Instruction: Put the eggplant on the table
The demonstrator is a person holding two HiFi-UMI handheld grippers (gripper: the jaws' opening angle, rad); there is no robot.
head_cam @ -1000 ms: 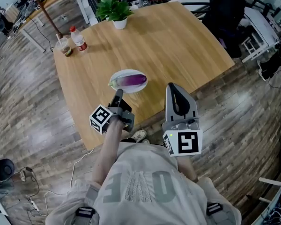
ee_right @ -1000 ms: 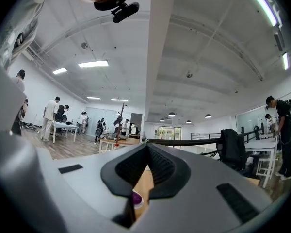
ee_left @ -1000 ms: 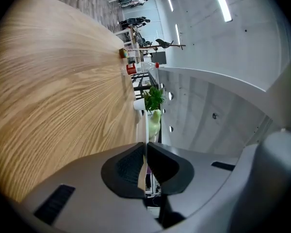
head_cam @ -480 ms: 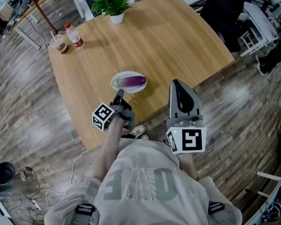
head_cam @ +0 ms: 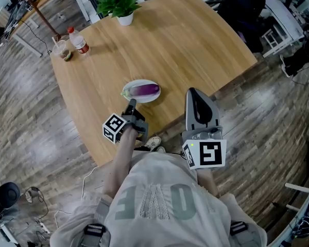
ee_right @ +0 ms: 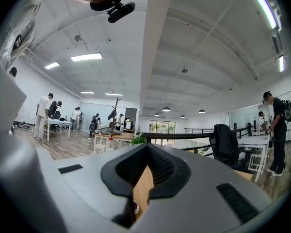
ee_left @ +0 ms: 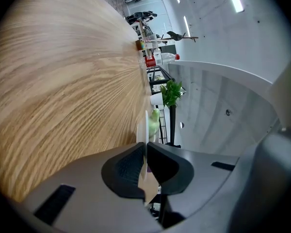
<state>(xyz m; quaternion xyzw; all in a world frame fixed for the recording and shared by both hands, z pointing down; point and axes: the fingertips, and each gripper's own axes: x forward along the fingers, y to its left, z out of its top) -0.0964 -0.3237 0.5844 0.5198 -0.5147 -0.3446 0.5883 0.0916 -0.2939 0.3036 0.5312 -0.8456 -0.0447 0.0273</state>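
A purple eggplant [head_cam: 146,90] with a green stem lies on a white plate [head_cam: 129,92] near the front edge of the wooden table [head_cam: 159,45]. My left gripper [head_cam: 131,105] is shut and empty, pointing at the plate from just short of it, low over the table edge. In the left gripper view the plate [ee_left: 144,125] shows edge-on past the shut jaws, with the green stem [ee_left: 154,122] above it. My right gripper [head_cam: 192,93] hangs shut and empty at the table's front edge, right of the plate. In the right gripper view it looks out level over the tabletop.
A potted plant [head_cam: 118,6] stands at the table's far side. A bottle [head_cam: 78,40] and a cup [head_cam: 61,49] sit at the far left corner. A black chair [head_cam: 247,4] is beyond the right edge. A shoe [head_cam: 153,143] shows under the near edge.
My left gripper has sunk a little toward the tabletop, still short of the plate. The right gripper, the plate and the eggplant have stayed put.
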